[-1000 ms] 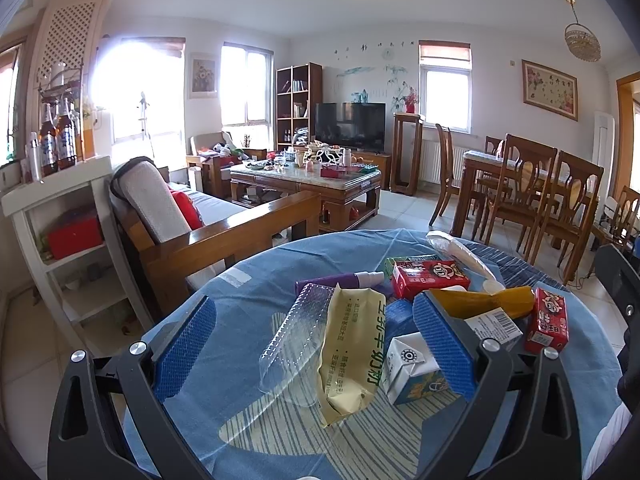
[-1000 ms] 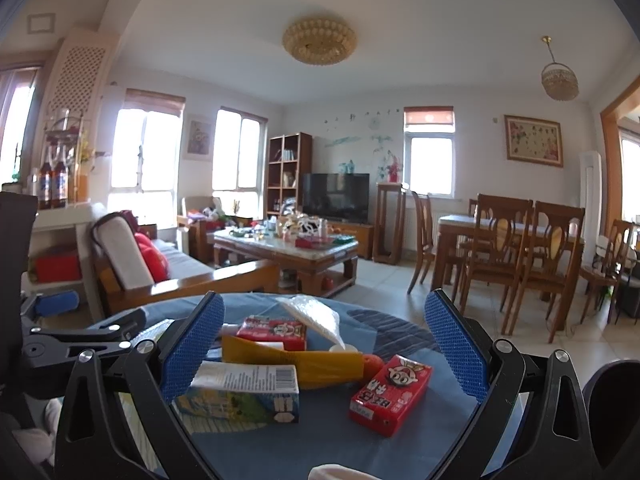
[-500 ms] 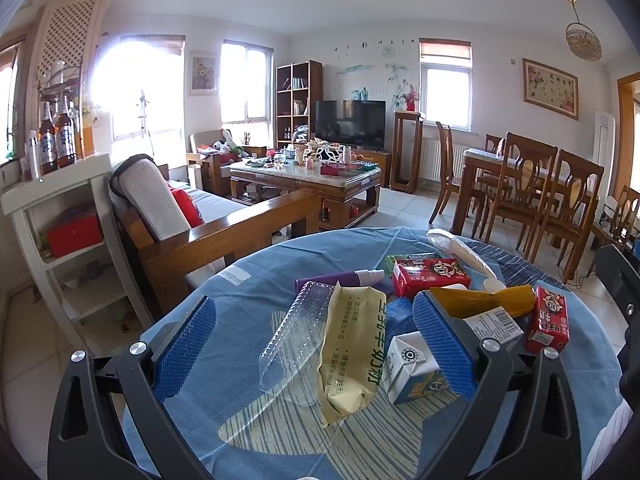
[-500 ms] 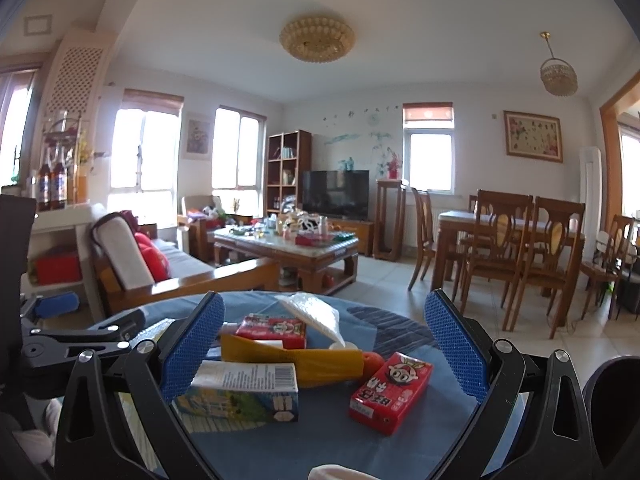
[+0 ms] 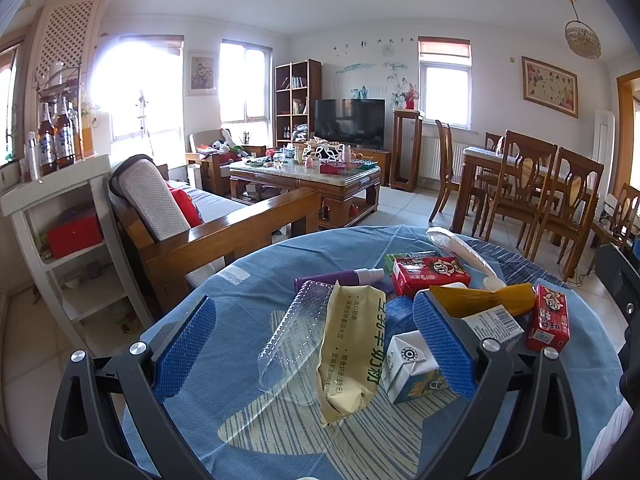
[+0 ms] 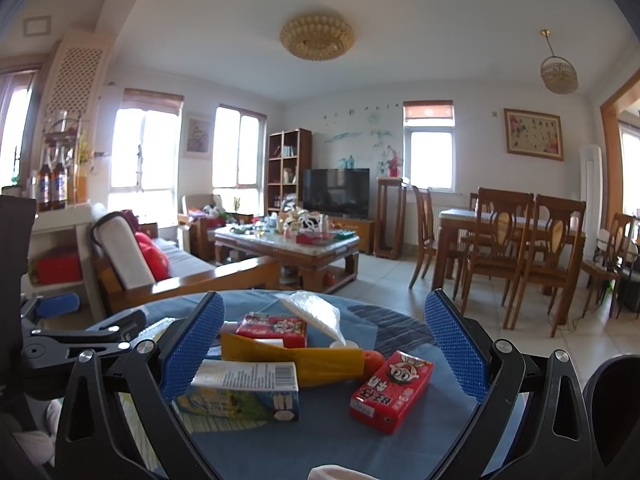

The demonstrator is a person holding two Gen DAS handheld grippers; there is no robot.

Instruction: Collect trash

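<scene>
Trash lies on a round table with a blue cloth point(image 5: 248, 304). In the left wrist view: a clear plastic tray point(image 5: 292, 336), a yellow paper pouch point(image 5: 352, 340), a white and blue carton point(image 5: 412, 364), a purple tube point(image 5: 340, 278), red cartons point(image 5: 430, 274) point(image 5: 548, 318), an orange wrapper point(image 5: 484, 300). My left gripper point(image 5: 316, 344) is open above the tray and pouch. In the right wrist view my right gripper point(image 6: 324, 348) is open, with the carton point(image 6: 244, 390), orange wrapper point(image 6: 296, 360) and red carton point(image 6: 394, 388) between its fingers.
A wooden sofa point(image 5: 192, 224) stands beyond the table's far left, a white shelf point(image 5: 52, 216) left of it. A coffee table point(image 5: 308, 184) and dining chairs point(image 5: 552, 200) stand further back. A clear plastic bag point(image 6: 316, 312) lies at the table's far side.
</scene>
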